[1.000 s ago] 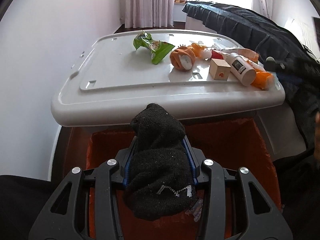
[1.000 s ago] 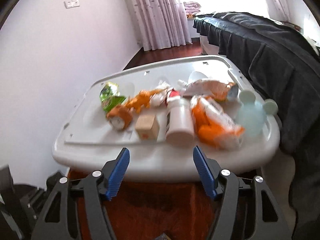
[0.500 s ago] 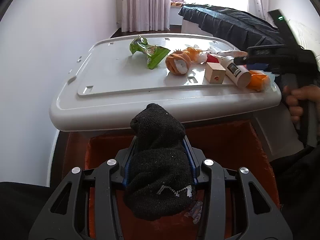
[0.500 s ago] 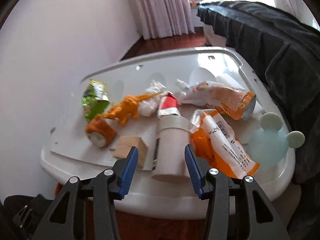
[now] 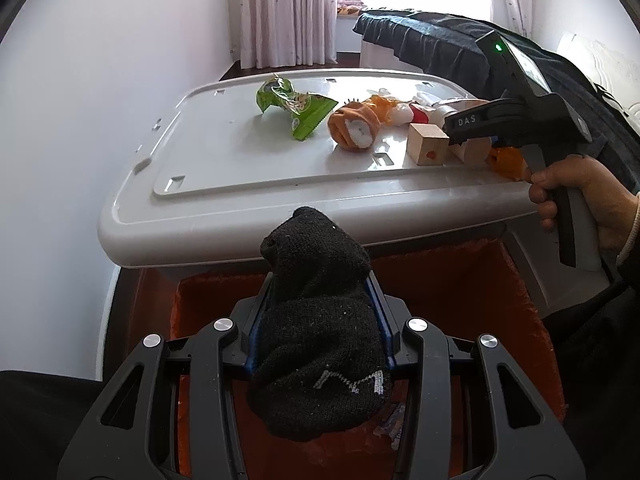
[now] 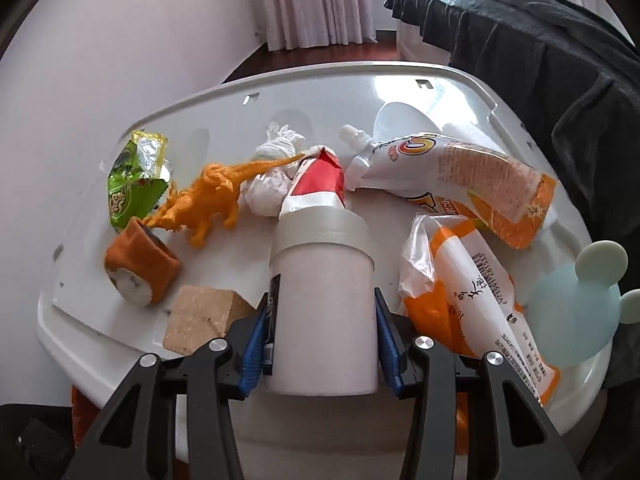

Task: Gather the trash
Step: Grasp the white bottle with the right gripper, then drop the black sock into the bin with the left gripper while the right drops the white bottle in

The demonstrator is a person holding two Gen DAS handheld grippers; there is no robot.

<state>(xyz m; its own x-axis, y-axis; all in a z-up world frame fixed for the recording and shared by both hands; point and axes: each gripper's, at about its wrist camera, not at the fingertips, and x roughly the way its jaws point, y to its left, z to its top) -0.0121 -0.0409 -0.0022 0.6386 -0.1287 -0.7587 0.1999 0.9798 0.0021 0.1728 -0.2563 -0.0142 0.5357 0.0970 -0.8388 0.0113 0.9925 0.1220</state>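
My left gripper (image 5: 318, 320) is shut on a black sock (image 5: 320, 344) and holds it over an orange-lined bin (image 5: 460, 292) below the white lid's front edge. My right gripper (image 6: 322, 320) has its blue pads against both sides of a white bottle (image 6: 324, 304) lying on the white lid (image 6: 224, 120); it also shows in the left wrist view (image 5: 468, 124). On the lid lie a green wrapper (image 6: 134, 184), an orange juice pouch (image 6: 460, 176), an orange-white bag (image 6: 472, 292) and crumpled tissue (image 6: 272, 168).
An orange toy dinosaur (image 6: 212, 200), an orange sushi-like roll (image 6: 140, 272), a wooden block (image 6: 200, 316), a red-white carton (image 6: 320, 180) and a pale blue mouse-eared disc (image 6: 576, 312) share the lid. A dark-covered bed (image 6: 540, 40) stands right; a wall left.
My right gripper has moved forward over the lid and closed its jaws from wide open onto the white bottle. My left gripper still holds the sock in place.
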